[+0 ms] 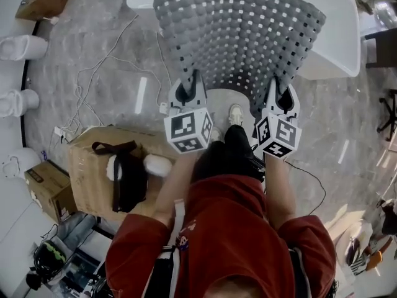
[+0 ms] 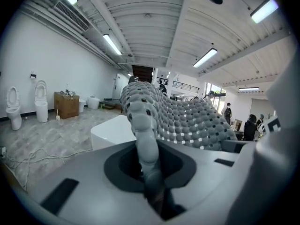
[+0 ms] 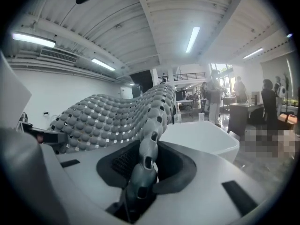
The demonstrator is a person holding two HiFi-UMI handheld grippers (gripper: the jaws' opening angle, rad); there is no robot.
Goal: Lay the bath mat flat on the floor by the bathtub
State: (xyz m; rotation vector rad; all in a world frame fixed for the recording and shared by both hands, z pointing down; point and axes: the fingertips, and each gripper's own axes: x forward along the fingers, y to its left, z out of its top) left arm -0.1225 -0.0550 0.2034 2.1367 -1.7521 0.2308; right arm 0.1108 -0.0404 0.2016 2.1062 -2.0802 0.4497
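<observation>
- The left gripper (image 1: 190, 89) was clamped on one near corner of the grey, bobbled, perforated rubber bath mat (image 1: 239, 36).
- The right gripper (image 1: 280, 95) pinched the other near corner.
- The mat was spread between them, off the floor, over the white bathtub (image 1: 338, 45).

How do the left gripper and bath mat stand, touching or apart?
Touching: left gripper view shows the left gripper pinching the bath mat by its edge.

Grey pebbled bath mat (image 1: 239, 39), held aloft
</observation>
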